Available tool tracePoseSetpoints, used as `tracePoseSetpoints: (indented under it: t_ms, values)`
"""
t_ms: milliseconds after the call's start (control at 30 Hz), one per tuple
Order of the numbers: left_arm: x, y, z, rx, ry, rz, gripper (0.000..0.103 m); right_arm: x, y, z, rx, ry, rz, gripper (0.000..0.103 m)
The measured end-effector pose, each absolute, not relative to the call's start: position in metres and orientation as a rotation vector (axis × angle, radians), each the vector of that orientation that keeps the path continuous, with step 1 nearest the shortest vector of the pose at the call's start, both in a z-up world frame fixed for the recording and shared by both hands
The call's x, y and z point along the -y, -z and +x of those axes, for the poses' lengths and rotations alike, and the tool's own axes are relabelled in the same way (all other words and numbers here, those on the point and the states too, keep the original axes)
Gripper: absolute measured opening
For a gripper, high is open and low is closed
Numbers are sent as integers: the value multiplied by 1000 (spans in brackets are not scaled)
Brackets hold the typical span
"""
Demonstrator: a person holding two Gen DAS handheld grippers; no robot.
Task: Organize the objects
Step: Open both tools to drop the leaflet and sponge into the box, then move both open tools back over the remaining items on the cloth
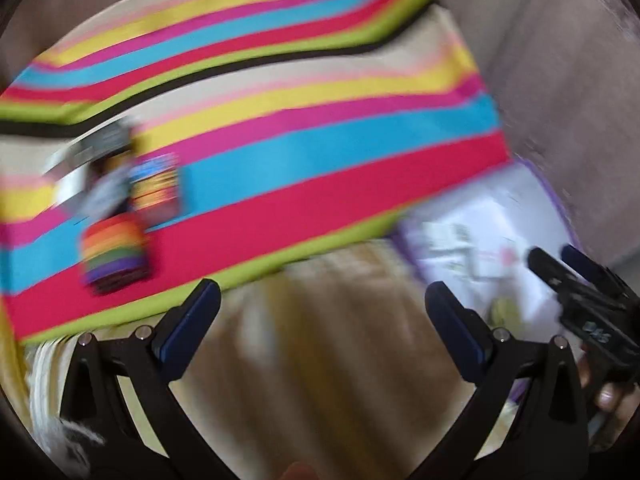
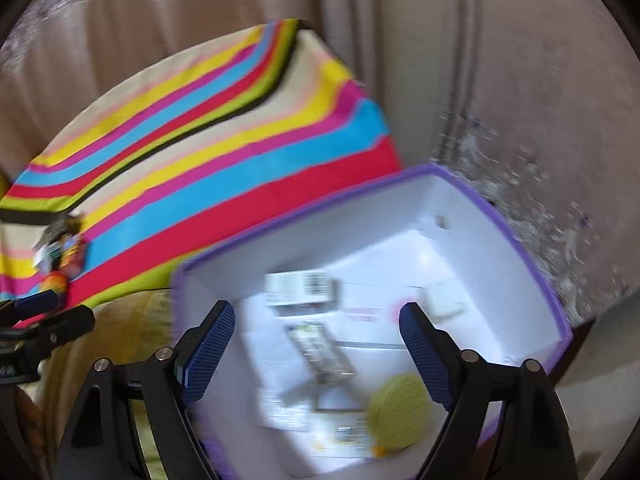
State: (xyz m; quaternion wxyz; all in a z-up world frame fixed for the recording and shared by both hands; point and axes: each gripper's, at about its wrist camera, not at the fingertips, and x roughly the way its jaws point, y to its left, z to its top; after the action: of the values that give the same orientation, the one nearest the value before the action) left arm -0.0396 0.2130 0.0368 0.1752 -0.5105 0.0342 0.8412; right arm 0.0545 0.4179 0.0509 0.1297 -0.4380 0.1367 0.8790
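The left tool [image 1: 322,304] is spread wide with nothing between its fingers, hanging over a blurred brown-and-yellow surface just off the near edge of a striped cloth [image 1: 280,152]. On that cloth, well to the left, sits a small cluster: a rainbow-banded round thing [image 1: 114,258], a dark card packet with bright lettering [image 1: 158,188] just behind it, and some grey and white packets [image 1: 92,168] touching that one; motion blur hides their detail.

The right tool [image 2: 316,330] is also wide open and holds nothing. It hangs above the open top of a purple-edged white box [image 2: 496,216], which stands beside the cloth's right near corner. Inside the box lie a white carton with a printed code [image 2: 300,288], a flat packet [image 2: 320,348], a yellow-green ball [image 2: 400,410] near the front wall, and a small white piece [image 2: 442,300] at the back. A beige curtain [image 2: 200,12] hangs behind everything.
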Motion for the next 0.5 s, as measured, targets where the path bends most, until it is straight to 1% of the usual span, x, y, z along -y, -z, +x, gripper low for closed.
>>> tracePoseSetpoints:
  t_ms: [133, 233, 367, 500]
  values:
    - [-139, -33, -49, 86, -2496, -1523, 103, -370, -60, 36, -354, -2676, -1329, 86]
    - [-93, -27, -58, 182, -2591, -1558, 103, -332, -64, 21, -299, -2754, -1406, 86]
    - [-49, -16, -63, 255, -2628, -1636, 103, -293, -66, 0, -195, -2789, -1467, 86]
    - [-37, -8, -44, 224, -2582, -1712, 103, -259, -63, -14, -153, -2808, -1552, 86]
